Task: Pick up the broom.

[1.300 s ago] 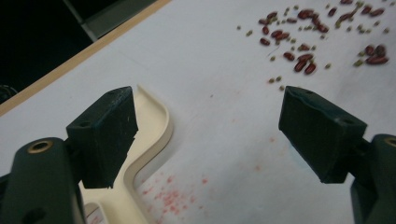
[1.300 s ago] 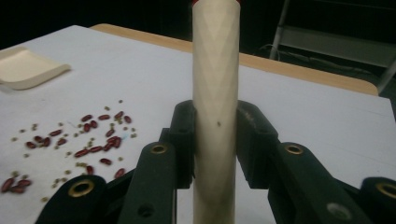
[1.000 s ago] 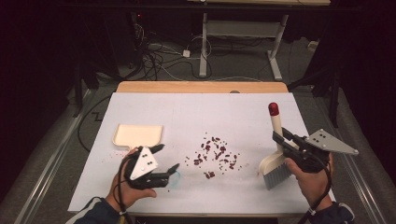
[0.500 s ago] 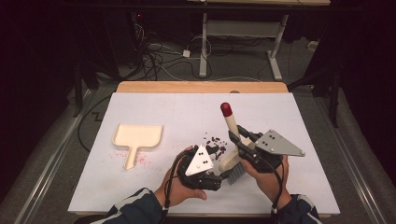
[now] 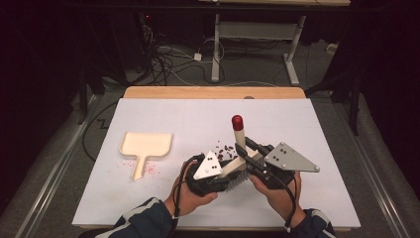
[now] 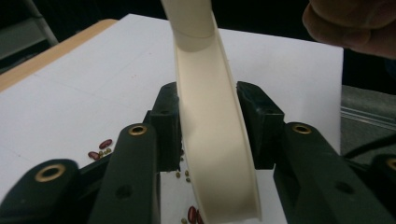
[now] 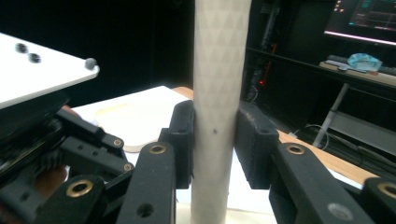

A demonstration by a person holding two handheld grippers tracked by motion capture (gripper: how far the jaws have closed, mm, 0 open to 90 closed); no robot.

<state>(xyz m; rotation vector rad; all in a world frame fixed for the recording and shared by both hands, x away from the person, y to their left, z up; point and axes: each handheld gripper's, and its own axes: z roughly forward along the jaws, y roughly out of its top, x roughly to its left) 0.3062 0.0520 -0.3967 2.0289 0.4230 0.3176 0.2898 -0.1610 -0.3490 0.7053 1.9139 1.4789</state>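
A cream hand brush with a red-tipped handle stands tilted over scattered dark red beans near the middle of the white table. My right gripper is shut on its handle, whose shaft runs upright between the jaws. From the left, my left gripper clamps the brush's head, and the cream back sits pressed between both jaws of that gripper. Dark bristles point down under the head. A few beans lie on the table below the left jaws.
A cream dustpan lies flat at the left of the table, its handle towards me, with reddish specks beside it. The dustpan also appears beyond the left gripper. A wooden strip edges the table's far side.
My right gripper has carried the brush left from the table's right side to the beans. My left gripper has come right from beside the dustpan and closed on the brush head.
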